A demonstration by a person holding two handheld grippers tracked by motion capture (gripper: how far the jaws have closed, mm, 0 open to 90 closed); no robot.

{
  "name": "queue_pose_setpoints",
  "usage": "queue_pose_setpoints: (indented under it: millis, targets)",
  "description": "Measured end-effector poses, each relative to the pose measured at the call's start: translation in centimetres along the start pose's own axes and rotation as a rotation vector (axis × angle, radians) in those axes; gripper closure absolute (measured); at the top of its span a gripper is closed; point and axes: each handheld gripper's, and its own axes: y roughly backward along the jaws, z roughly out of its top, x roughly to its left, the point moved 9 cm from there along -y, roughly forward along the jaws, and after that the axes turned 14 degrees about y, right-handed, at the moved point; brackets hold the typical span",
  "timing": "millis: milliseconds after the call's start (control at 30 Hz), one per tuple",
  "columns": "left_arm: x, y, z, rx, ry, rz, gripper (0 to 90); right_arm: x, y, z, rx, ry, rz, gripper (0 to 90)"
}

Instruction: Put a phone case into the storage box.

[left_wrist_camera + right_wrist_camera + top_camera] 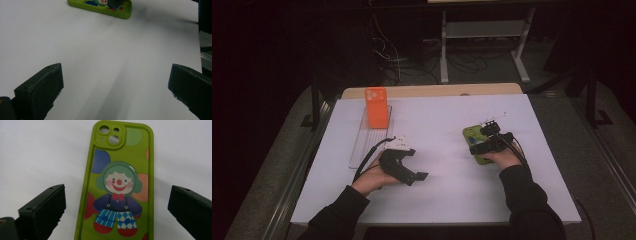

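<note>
A green phone case [117,157] with a clown picture lies flat, back up, on the white table [442,150]. My right gripper [116,192] hovers over its lower half, open, one jaw on each side and neither touching it. In the high view that right gripper [488,131] sits over the green case [472,134] at the right. An orange phone case [376,107] lies on a clear tray [362,147] at the back left. My left gripper [417,176] is open above bare table, pointing right toward the green case [100,7]. Nothing lies between the jaws of the left gripper [117,75].
The white sheet covers a wooden table whose far edge [432,91] shows behind it. Dark floor, cables and a metal frame [482,45] lie beyond. Bare white surface spans the middle between the two hands and the front.
</note>
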Motion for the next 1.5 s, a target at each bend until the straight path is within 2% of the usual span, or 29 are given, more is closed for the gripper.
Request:
queue_pose_setpoints:
  millis: [500,667,733,800,833,900,933,1000,1100,1200,1267,1333,1367,1433,1500]
  targets:
    - [0.0,0.0,0.0,0.000,0.002,-0.001,0.0,-0.2,-1.6,-0.6,0.073,-0.003,-0.011,1.2]
    - [0.0,0.0,0.0,0.001,0.003,-0.003,0.0,0.0,-1.9,-0.9,0.102,0.009,-0.014,6.3]
    - [0.0,0.0,0.0,0.002,0.000,-0.001,0.0,0.1,-1.9,-0.8,0.094,0.003,0.005,11.3]
    - [0.0,0.0,-0.1,0.006,-0.003,0.003,0.0,0.2,-1.8,-0.9,0.105,-0.020,0.019,12.3]
    - [0.1,0.0,-0.1,0.009,-0.007,0.005,0.0,0.1,-1.8,-1.0,0.097,-0.018,0.023,12.3]
    - [0.0,0.0,-0.1,0.011,0.004,0.008,0.0,0.2,-1.9,-1.0,0.088,-0.019,0.022,12.5]
    - [0.1,0.0,-0.2,0.024,-0.009,0.012,0.0,0.1,-1.9,-1.0,0.091,-0.014,0.016,12.8]
    - [0.2,0.0,-0.2,0.030,-0.009,0.017,0.0,0.2,-1.9,-1.0,0.098,-0.020,0.021,14.1]
    - [0.1,0.0,0.0,0.033,0.008,0.015,0.0,0.1,-1.8,-1.0,0.099,-0.023,0.025,15.1]
    - [0.0,0.1,0.3,0.033,0.027,0.004,0.0,-0.1,-1.6,-1.1,0.099,0.016,0.049,15.3]
    - [-0.1,0.1,0.7,0.035,0.012,0.005,0.0,-0.3,-1.3,-1.1,0.089,0.055,0.046,15.3]
    - [-0.3,0.1,1.3,0.034,0.006,0.009,0.0,-0.3,-0.9,-1.1,0.079,0.078,0.083,15.3]
    - [-0.3,0.1,1.5,0.033,-0.002,0.011,0.0,-0.4,-0.6,-1.1,0.073,0.107,0.084,15.3]
    - [-0.3,0.1,2.1,0.034,-0.015,0.013,0.0,-0.3,0.1,-0.9,0.052,0.161,0.125,15.3]
    - [-0.4,0.1,2.5,0.037,-0.031,0.010,0.0,-0.3,0.8,-0.8,0.051,0.223,0.139,15.3]
